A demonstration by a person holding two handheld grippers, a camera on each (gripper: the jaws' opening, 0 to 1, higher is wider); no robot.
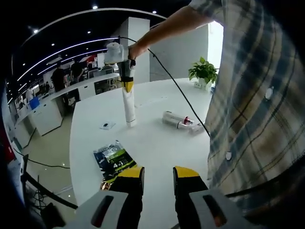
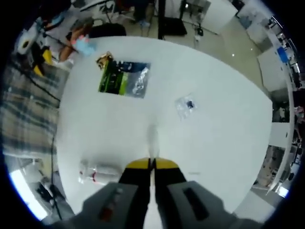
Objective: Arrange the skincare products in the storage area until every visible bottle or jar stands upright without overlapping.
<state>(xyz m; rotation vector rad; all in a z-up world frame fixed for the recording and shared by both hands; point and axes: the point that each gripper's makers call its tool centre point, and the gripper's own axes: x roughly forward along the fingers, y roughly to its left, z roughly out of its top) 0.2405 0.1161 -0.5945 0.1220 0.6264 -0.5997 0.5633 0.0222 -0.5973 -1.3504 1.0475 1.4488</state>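
A white tube stands cap-down on the round white table, held at its top by my right gripper. Seen from above in the right gripper view, that gripper is shut on the tube. A clear bottle with a red band lies on its side to the right of the tube, and it shows again left of the jaws. My left gripper hovers over the table's near edge, open with nothing between its fingers. It also appears at the far left of the right gripper view.
A dark green-and-black packet lies flat near the left gripper. A small clear sachet lies left of the tube. A potted plant stands at the far edge. A person's plaid shirt fills the right side.
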